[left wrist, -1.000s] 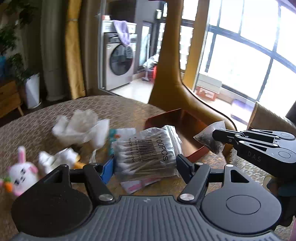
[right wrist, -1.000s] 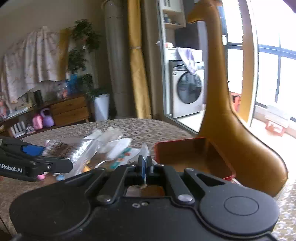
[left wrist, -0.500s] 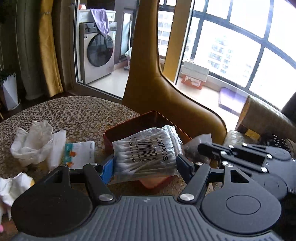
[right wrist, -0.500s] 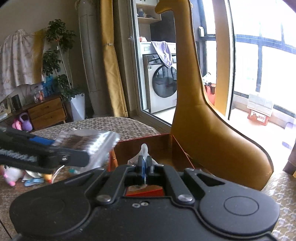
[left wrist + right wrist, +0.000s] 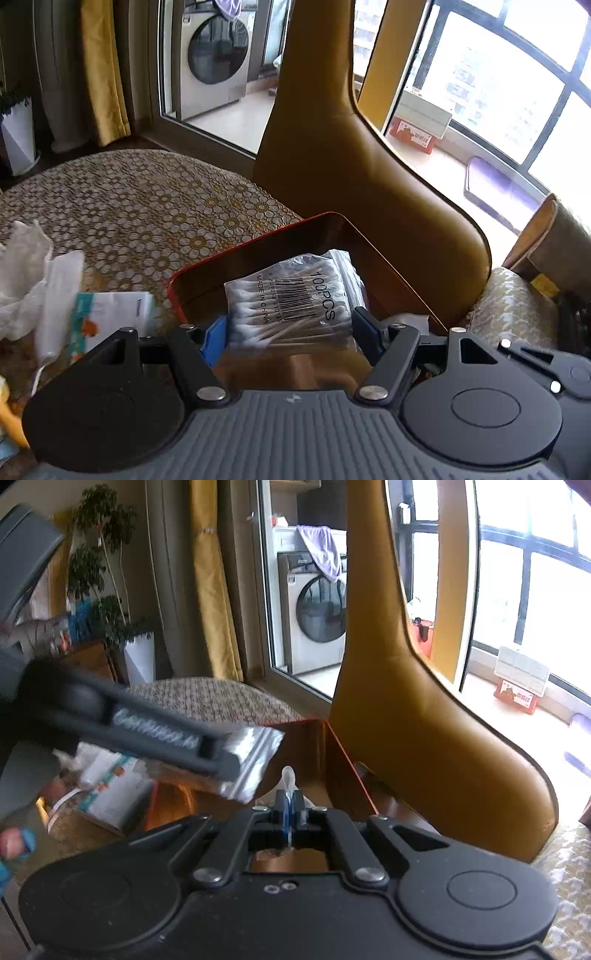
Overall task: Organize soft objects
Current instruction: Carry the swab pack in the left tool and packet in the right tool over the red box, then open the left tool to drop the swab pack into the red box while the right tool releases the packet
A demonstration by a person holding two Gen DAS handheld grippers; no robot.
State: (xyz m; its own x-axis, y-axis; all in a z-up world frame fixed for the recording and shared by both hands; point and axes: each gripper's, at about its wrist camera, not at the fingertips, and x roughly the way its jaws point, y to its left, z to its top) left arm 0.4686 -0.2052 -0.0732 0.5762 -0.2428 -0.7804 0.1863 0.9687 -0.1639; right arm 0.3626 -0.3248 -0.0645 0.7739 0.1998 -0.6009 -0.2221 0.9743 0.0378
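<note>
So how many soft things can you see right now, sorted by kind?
Cotton swab bags: 1, the cotton swab bag held by the left gripper over the red box
Small clear pouches: 1, the clear pouch in the right gripper
Tissue packs: 1, the tissue pack
Crumpled white wrappers: 1, the white wrapper
Total: 4

L gripper clamped, R gripper pinched shut

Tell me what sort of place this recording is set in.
Probably a home living area beside a laundry balcony: a washer behind glass doors, yellow curtains, a potted plant, and a patterned table strewn with household items.
</note>
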